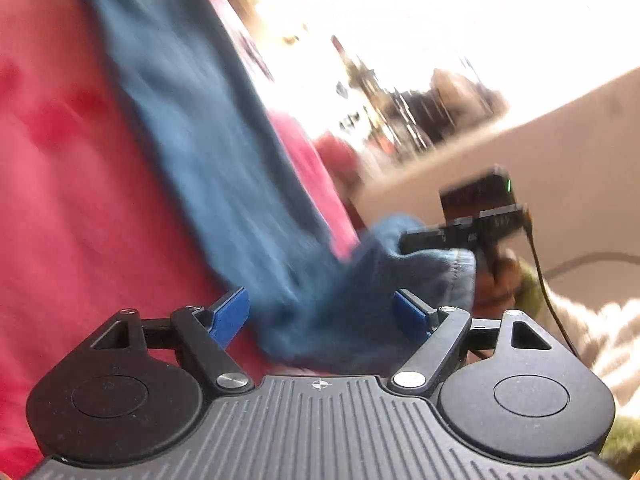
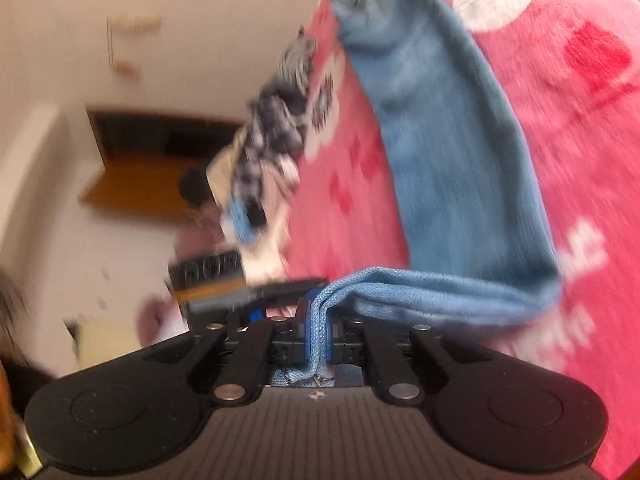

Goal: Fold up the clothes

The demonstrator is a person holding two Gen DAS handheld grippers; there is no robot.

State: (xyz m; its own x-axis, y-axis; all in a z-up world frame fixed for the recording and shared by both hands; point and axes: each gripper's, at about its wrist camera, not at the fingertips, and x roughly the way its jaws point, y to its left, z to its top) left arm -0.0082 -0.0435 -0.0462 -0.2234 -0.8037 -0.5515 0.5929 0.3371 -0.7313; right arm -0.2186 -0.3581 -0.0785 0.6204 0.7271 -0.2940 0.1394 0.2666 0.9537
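Blue garment point(image 2: 452, 168), long and narrow, hem bunched. The right gripper point(image 2: 316, 332) has its jaws pinched tight on that hem; the left gripper point(image 1: 320, 316) is spread wide, cloth lying between its jaws. Beyond, the garment stretches over the pink bedspread point(image 2: 580, 120).

Bright daylight is blowing out the window area point(image 1: 400, 20), a pale wall point(image 2: 60, 60) is blurring past, and a dark opening with a brown wooden door point(image 2: 136, 184) is showing beyond the pink bedspread point(image 2: 560, 120).
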